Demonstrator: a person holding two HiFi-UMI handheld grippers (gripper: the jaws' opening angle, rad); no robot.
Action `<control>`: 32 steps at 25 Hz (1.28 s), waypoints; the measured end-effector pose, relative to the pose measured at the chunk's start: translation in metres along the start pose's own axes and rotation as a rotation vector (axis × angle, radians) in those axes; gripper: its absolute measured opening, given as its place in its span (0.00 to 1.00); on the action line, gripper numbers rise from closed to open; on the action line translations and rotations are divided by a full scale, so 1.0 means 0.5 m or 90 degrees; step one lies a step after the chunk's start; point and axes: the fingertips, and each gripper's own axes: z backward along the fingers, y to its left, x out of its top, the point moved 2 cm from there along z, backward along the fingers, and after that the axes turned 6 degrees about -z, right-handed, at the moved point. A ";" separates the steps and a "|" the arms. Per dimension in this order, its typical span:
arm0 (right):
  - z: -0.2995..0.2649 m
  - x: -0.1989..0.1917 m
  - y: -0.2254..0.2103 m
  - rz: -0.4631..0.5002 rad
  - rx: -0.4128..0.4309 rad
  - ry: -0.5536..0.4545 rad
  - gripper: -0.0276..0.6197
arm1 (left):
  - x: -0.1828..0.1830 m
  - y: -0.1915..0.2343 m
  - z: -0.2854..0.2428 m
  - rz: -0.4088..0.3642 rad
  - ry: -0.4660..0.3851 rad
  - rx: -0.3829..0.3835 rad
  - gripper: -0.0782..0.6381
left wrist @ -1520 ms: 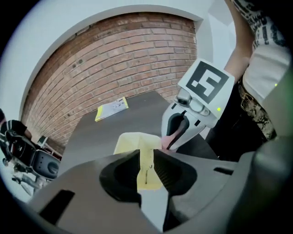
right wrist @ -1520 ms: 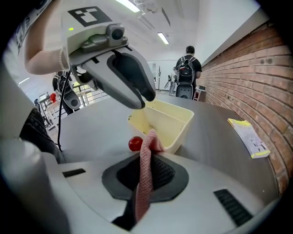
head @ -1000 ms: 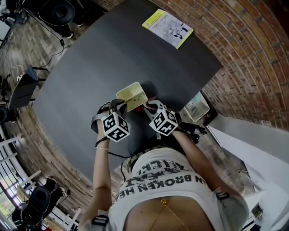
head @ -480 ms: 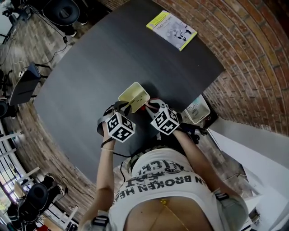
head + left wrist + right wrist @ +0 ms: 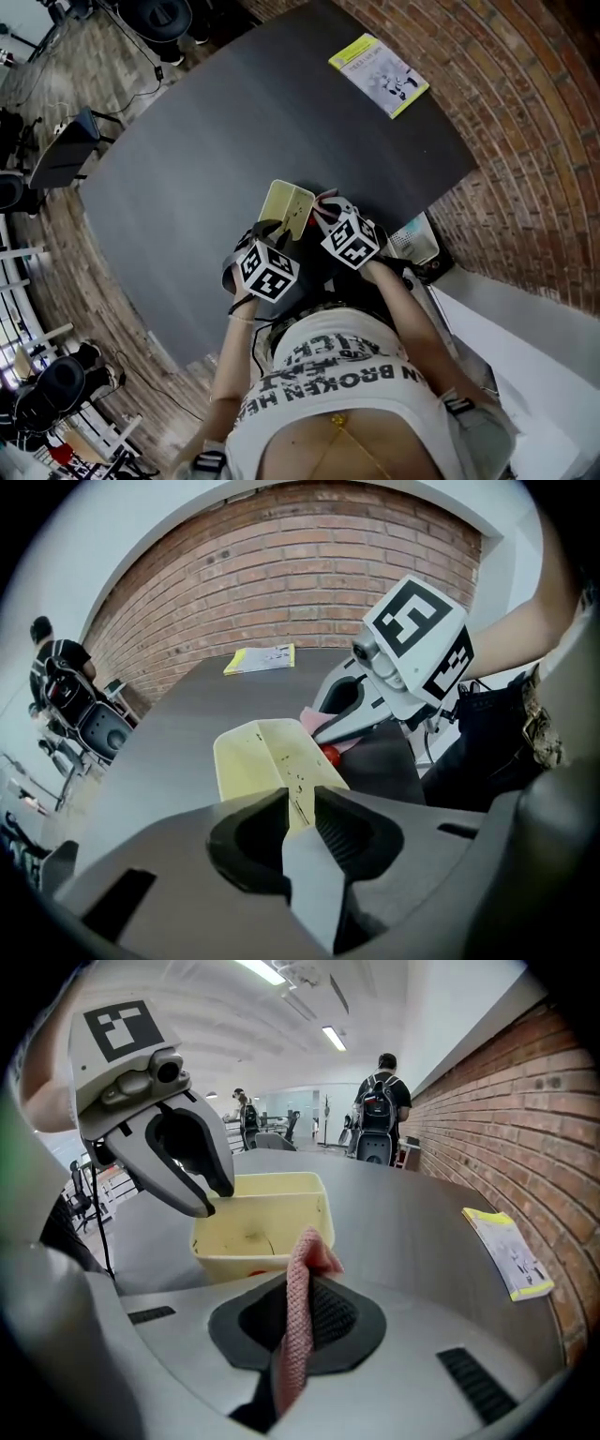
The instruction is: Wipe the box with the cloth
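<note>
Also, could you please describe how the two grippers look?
The left gripper and right gripper have light grey bodies with dark ribbed jaw pads, each topped by a white cube bearing black square markers. The person wears a white printed top.

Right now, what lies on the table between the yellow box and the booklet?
Nothing: only bare table between box and booklet, as the head view shows.
</note>
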 end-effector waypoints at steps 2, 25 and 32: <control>-0.004 0.004 -0.002 0.010 0.007 0.004 0.07 | 0.000 -0.001 0.002 0.011 -0.003 0.011 0.21; 0.087 -0.035 -0.014 -0.091 -0.070 -0.045 0.07 | -0.063 -0.005 0.001 -0.515 0.127 -0.032 0.22; 0.079 -0.045 0.028 -0.038 0.006 -0.036 0.07 | -0.042 -0.048 -0.005 -0.477 0.099 -0.072 0.16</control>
